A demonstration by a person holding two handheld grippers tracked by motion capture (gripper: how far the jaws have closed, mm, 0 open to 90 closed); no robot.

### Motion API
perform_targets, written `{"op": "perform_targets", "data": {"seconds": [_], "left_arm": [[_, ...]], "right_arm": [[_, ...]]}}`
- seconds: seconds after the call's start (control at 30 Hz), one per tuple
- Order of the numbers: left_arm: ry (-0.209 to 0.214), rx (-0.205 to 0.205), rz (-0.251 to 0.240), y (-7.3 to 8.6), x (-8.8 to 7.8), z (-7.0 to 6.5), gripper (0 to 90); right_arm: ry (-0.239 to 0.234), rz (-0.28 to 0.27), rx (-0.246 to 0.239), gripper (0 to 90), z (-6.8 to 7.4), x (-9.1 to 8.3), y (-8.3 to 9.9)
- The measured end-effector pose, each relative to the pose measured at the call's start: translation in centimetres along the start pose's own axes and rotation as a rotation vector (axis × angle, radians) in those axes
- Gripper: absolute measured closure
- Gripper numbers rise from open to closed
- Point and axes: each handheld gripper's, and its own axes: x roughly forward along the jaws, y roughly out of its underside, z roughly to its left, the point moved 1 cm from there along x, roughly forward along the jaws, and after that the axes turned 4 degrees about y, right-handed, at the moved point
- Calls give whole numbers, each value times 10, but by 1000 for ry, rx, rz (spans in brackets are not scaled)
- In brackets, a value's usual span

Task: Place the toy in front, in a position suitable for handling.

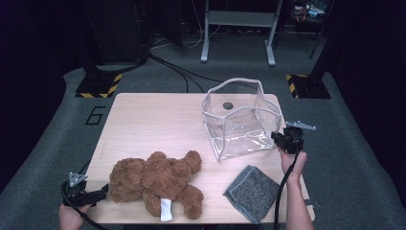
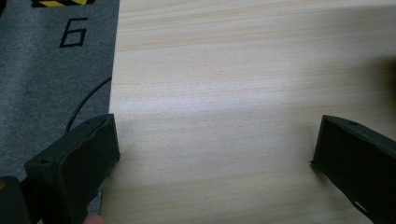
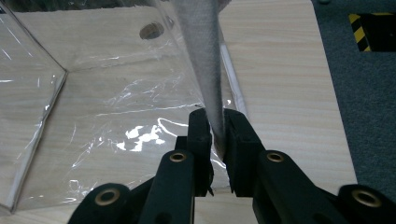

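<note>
R gripper (image 3: 218, 135) clamped on rim of clear plastic bag (image 1: 239, 120), far right on table (image 1: 143, 120). Bag likely light, floppy, slick: hold at stiffer rim. L gripper (image 2: 215, 149) open, empty, near teddy (image 1: 158, 179).

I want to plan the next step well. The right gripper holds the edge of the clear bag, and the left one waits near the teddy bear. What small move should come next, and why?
Probably close the left gripper on the teddy bear. Its jaws stand open beside the bear, over bare table. The right gripper already pinches the clear bag by its rim, so the mouth is held open for the bear.
</note>
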Motion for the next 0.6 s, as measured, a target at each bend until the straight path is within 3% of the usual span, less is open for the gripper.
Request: {"op": "perform_targets", "data": {"seconds": [0.33, 0.6], "left_arm": [[0, -1, 0, 0, 0, 0, 1], [-1, 3, -3, 0, 0, 0, 1]], "right_arm": [[-7, 6, 45, 839, 7, 2, -1], [-12, 3, 20, 851, 15, 5, -2]]}}
